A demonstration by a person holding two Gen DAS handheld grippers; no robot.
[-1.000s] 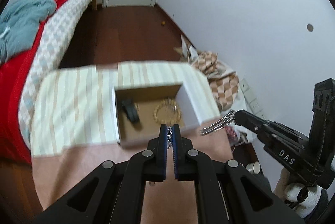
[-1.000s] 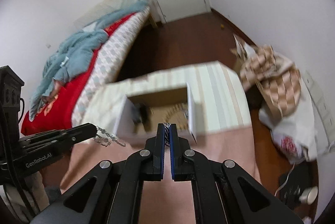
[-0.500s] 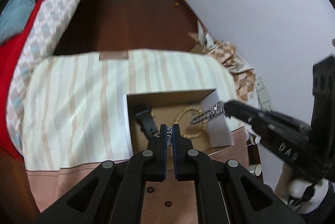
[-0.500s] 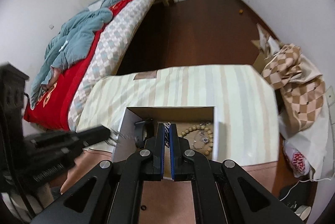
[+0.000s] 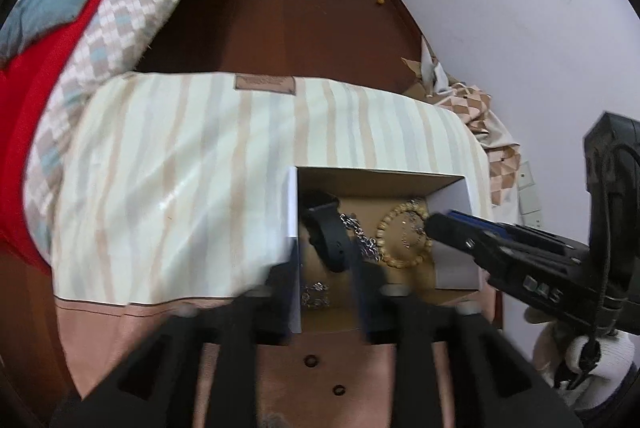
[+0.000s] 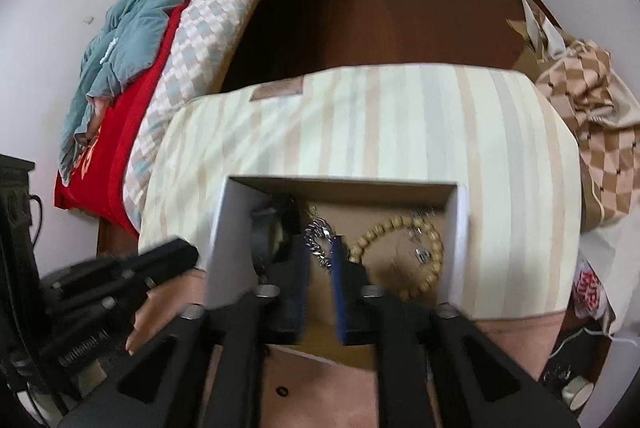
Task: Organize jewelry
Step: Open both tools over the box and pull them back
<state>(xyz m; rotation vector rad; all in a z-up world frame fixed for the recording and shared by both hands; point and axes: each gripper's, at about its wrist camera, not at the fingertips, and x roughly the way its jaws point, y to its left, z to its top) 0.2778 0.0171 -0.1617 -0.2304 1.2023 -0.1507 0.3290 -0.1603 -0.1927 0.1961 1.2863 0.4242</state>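
Note:
An open white box (image 5: 456,260) with a brown floor sits on the striped cloth; it also shows in the right wrist view (image 6: 228,228). Inside lie a black watch (image 5: 326,236), a silver chain (image 5: 362,238) and a wooden bead bracelet (image 5: 404,236). My left gripper (image 5: 326,292) is open over the box's near edge, with chain links (image 5: 316,294) lying loose between its fingers. My right gripper (image 6: 322,284) is open over the box, the silver chain (image 6: 320,242) lying free just ahead of its tips, beside the bead bracelet (image 6: 400,252).
The striped cloth (image 5: 180,188) covers a table with a pink front part (image 5: 312,380). A bed with red and blue bedding (image 5: 60,8) stands at the left. Checked fabric and bags (image 6: 580,100) lie at the right by the wall.
Both grippers have moved down over the box and opened. The silver chain they held between them now lies inside the box.

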